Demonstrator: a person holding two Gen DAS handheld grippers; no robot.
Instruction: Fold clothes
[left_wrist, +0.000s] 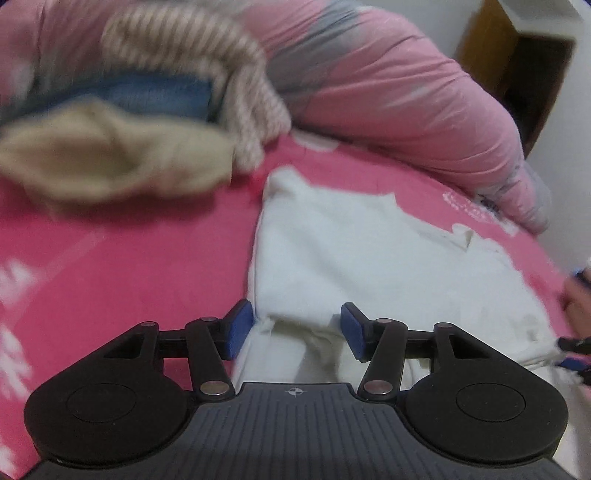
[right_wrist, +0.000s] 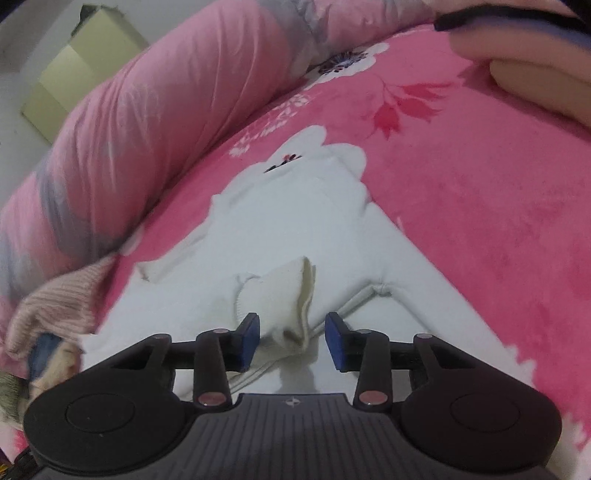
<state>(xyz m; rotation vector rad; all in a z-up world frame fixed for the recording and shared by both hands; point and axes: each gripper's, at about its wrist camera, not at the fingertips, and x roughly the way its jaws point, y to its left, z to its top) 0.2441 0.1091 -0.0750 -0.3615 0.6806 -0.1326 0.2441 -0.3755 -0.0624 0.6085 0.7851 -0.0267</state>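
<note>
A white garment (left_wrist: 354, 258) lies partly folded on a bright pink bed sheet (left_wrist: 129, 266) with a white flower print. In the left wrist view it spreads from the middle toward the right edge, and its near end hangs toward the camera.

The left gripper (left_wrist: 295, 328) stands over the near edge of this garment with its jaws apart. The white cloth lies between the two blue pads (left_wrist: 238, 328); the left pad is just beside a fold of cloth, but I cannot tell if it touches. The pads do not press on the cloth.

In the right wrist view the same white garment (right_wrist: 280, 229) runs away from the camera. A bunched cream-white fold (right_wrist: 291, 295) rises in front of the right gripper (right_wrist: 291, 338). Its jaws are also apart, the fold sits between the blue pads (right_wrist: 336, 341), and the left pad seems to touch it while the right pad is clear of it. It is not clamped.

Behind the garment lies a rolled pink quilt (left_wrist: 406, 92) with grey patches. To the left in the left wrist view there is a blurred pile of clothes (left_wrist: 140, 110): a striped piece, a blue piece and a beige piece. A hand (right_wrist: 532, 62) of the person shows at the upper right corner of the right wrist view, above the sheet
</note>
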